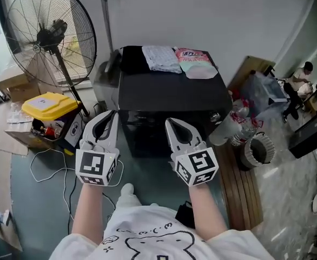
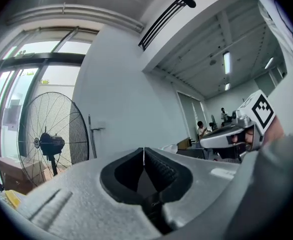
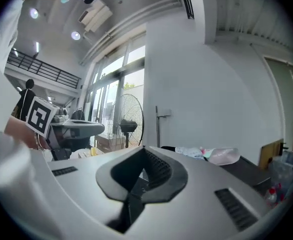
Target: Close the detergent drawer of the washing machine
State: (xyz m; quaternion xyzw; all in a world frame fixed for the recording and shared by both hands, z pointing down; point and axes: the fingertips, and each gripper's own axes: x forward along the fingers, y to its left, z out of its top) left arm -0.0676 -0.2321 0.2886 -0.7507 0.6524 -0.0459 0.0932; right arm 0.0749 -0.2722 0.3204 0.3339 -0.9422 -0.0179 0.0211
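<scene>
The black washing machine point(image 1: 169, 93) stands straight ahead against the wall, with a folded cloth point(image 1: 161, 57) and a detergent pouch point(image 1: 196, 63) on its top. Its front is dark, and I cannot make out the drawer there. My left gripper point(image 1: 110, 115) and right gripper point(image 1: 170, 122) hover side by side in front of the machine, pointing level at it and touching nothing. In the left gripper view the left gripper point(image 2: 144, 151) has its tips together with nothing between them. The right gripper point(image 3: 144, 150) is likewise shut and empty, with the machine's top point(image 3: 246, 169) beyond it.
A large pedestal fan point(image 1: 50, 34) stands at the back left. A yellow-lidded box point(image 1: 49, 104) sits in an open carton below it, and cables point(image 1: 50, 167) trail over the floor. Plastic bottles point(image 1: 239, 121) and a wooden pallet point(image 1: 245, 191) crowd the machine's right side. A person point(image 1: 302, 77) sits far right.
</scene>
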